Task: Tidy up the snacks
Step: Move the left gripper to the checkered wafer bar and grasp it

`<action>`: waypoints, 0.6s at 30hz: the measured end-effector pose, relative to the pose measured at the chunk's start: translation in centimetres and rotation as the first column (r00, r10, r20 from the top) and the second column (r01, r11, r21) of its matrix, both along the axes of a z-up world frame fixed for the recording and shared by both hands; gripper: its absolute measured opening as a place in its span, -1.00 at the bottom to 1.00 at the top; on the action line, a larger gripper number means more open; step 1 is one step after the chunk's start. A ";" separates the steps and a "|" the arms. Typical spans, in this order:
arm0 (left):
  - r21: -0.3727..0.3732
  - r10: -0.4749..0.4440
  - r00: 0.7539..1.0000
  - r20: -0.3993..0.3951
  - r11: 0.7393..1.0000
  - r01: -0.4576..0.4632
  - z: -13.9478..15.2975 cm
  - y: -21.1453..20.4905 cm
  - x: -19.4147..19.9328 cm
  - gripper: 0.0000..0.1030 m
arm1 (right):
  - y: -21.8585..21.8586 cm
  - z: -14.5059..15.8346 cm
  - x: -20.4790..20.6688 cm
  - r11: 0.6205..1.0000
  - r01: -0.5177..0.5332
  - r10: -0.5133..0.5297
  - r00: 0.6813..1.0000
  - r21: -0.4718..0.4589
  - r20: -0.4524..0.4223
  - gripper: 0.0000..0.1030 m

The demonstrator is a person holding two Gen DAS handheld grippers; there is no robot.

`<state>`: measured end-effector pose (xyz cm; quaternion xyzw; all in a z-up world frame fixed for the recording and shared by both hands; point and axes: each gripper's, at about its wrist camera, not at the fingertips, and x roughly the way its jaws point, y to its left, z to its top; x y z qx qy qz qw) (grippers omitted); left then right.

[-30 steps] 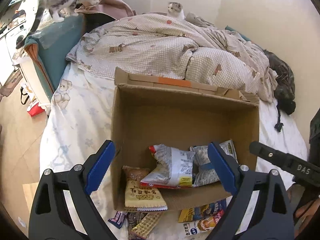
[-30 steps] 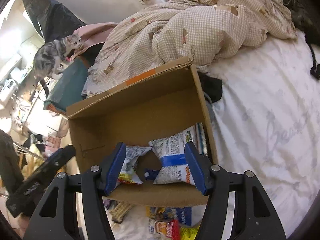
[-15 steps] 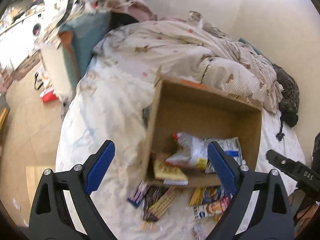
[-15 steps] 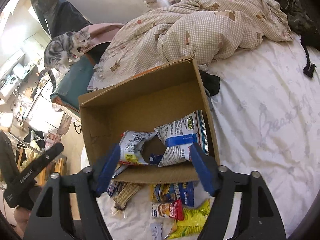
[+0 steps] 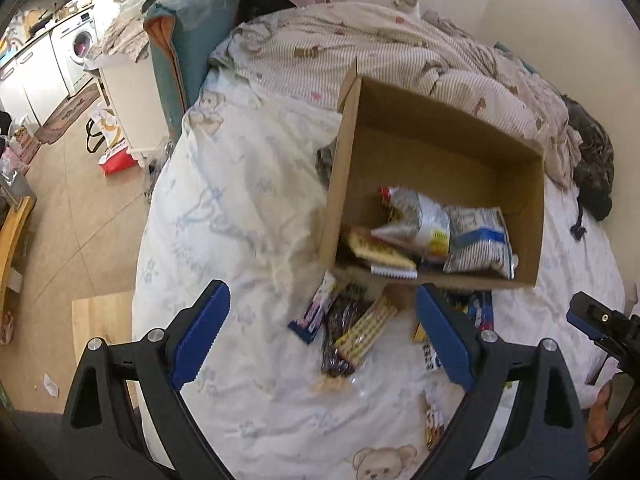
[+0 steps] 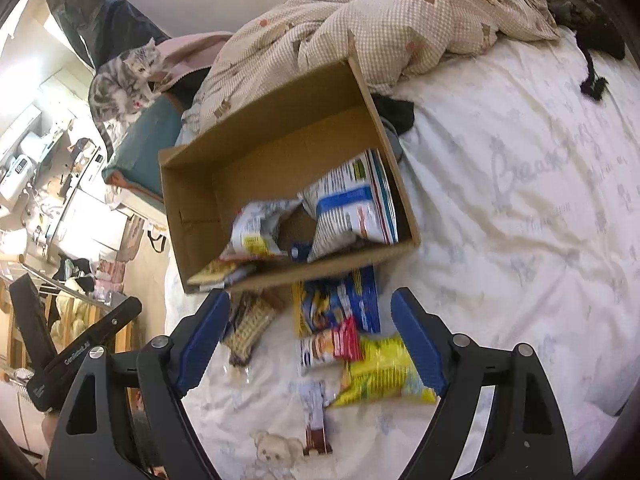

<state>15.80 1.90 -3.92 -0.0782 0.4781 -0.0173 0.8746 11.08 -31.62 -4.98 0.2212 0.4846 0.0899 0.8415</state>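
A: Step? Going left to right.

B: Between picks, I'd say. Left gripper point(image 5: 318, 336) stands wide, nothing between its blue pads; it hangs over the loose bars at lower centre of the left view. Right gripper point(image 6: 310, 338) has just been opening and is wide too, empty, above the pile at lower centre of the right view.

A: Where are the snacks?

B: Some already lie in the cardboard box point(image 5: 440, 128), centre right of the left view: a white-grey bag point(image 5: 420, 216) and a blue-white bag point(image 5: 478, 240). Still out on the bed sheet point(image 5: 224, 208), just below the box's near wall: a wafer bar point(image 5: 366, 330), a dark bar point(image 5: 338, 336), a purple bar point(image 5: 316, 312). Right view adds a blue pack point(image 6: 346, 300), a red-white pack point(image 6: 330, 344) and a yellow bag point(image 6: 380, 372).

A: Orientation?

B: Wafer bar's long axis runs lower left to upper right, upper end towards the box. Yellow bag lies roughly across the frame.

A: Next move?

B: Likely drop onto one loose pack, jaws set across its short side, close, lift over the box wall.
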 end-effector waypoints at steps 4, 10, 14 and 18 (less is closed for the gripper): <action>0.007 -0.050 0.997 -0.063 0.999 0.051 -1.7 -1.0 -0.2 0.79 | -0.1 -0.7 -1.3 1.000 0.006 -0.005 1.000 0.018 -0.030 0.65; 0.040 -0.120 0.977 -0.178 0.991 0.129 -6.0 -3.7 1.1 0.74 | -0.3 -1.6 -2.8 1.000 0.012 -0.011 0.998 0.019 -0.062 0.65; 0.154 -0.214 0.956 -0.200 0.957 0.247 -9.1 -7.1 2.3 0.64 | -0.5 -2.4 -2.8 1.000 0.019 -0.021 0.996 -0.021 -0.090 0.65; 0.200 -0.284 0.929 -0.236 0.922 0.332 -10.7 -9.4 2.5 0.34 | -1.1 -2.9 -2.9 0.999 0.038 -0.039 0.994 -0.019 -0.103 0.65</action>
